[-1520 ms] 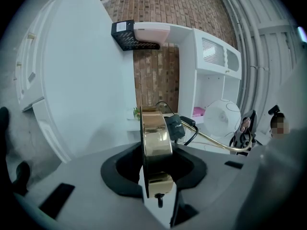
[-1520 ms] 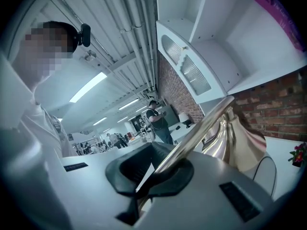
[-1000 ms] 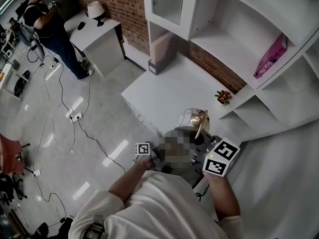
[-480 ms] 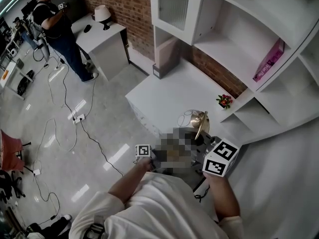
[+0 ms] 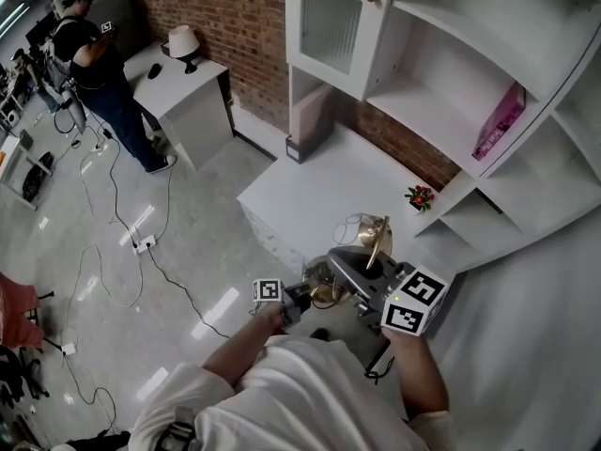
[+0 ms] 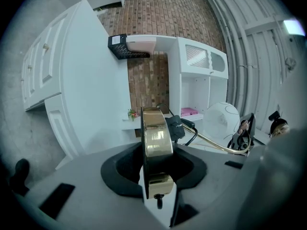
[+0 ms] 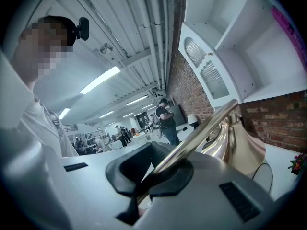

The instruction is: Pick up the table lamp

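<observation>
Table lamp (image 5: 376, 238) sits lower centre of head view, at the white desk (image 5: 310, 181) edge, my left gripper (image 6: 154, 161) pinching its brass base (image 6: 154, 128) edge-on and my right gripper (image 7: 153, 174) clamped on the thin stem (image 7: 204, 128); risk: the polished stem slides or the base twists out, and the globe shade (image 6: 221, 120) swings into the desk.

- Red brick wall (image 5: 235, 26) behind a tall white shelf unit (image 5: 441, 73).
- Glossy grey floor (image 5: 103, 289), with cables (image 5: 141, 242) trailing across it (mostly white).
- White desk (image 5: 310, 181); a smaller desk (image 5: 192, 97) stands farther off.
- Ceiling strip lights (image 7: 100, 79) are lit.
</observation>
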